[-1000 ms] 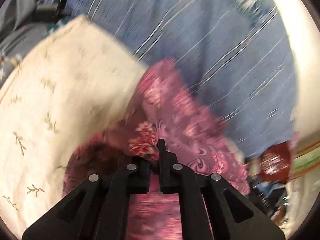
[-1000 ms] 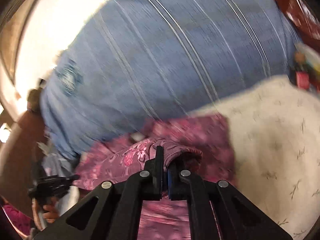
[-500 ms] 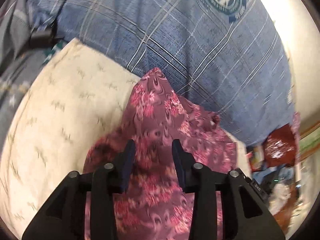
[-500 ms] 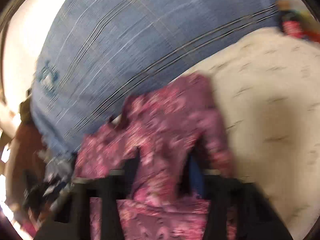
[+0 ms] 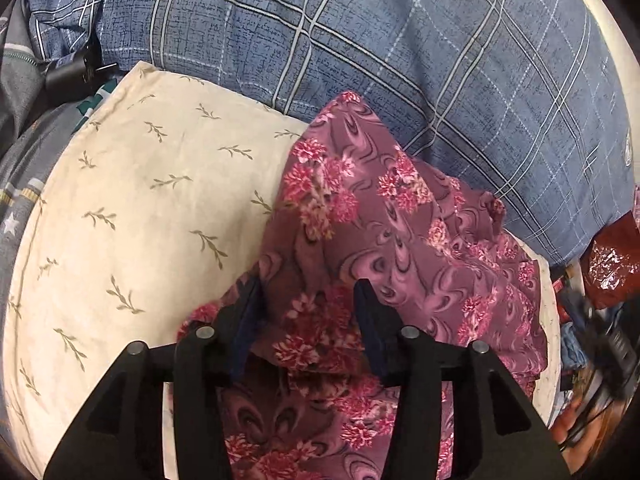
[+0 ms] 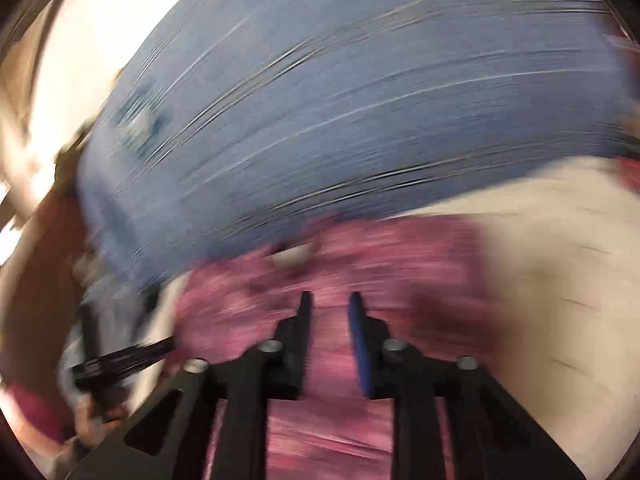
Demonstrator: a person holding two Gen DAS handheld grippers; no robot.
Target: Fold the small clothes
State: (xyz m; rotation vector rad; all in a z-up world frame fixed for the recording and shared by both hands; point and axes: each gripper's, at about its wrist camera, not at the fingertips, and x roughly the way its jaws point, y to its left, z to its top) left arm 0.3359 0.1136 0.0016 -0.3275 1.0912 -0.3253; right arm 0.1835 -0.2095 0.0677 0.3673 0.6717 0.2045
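A small purple garment with pink flowers [image 5: 384, 232] lies folded on a cream pillow with leaf sprigs [image 5: 132, 208]. My left gripper [image 5: 308, 292] hovers just over the near part of the garment, jaws opening, the cloth lying loose below the gap and not pinched. In the blurred right wrist view the same garment [image 6: 400, 248] shows as a purple smear on the pillow [image 6: 560, 260]. My right gripper [image 6: 329, 304] stands above it with jaws opening and nothing gripped between the pads.
A large blue plaid pillow [image 5: 400, 48] lies behind the cream one. A grey blanket [image 5: 20, 128] sits at the left. A red bag [image 5: 612, 256] and clutter are at the right edge, where a hand [image 5: 576, 428] holds the other gripper's handle.
Both grippers let go of the garment and opened. The cloth dropped flat onto the pillow, and both grippers drew back a little; the right view still swings and blurs.
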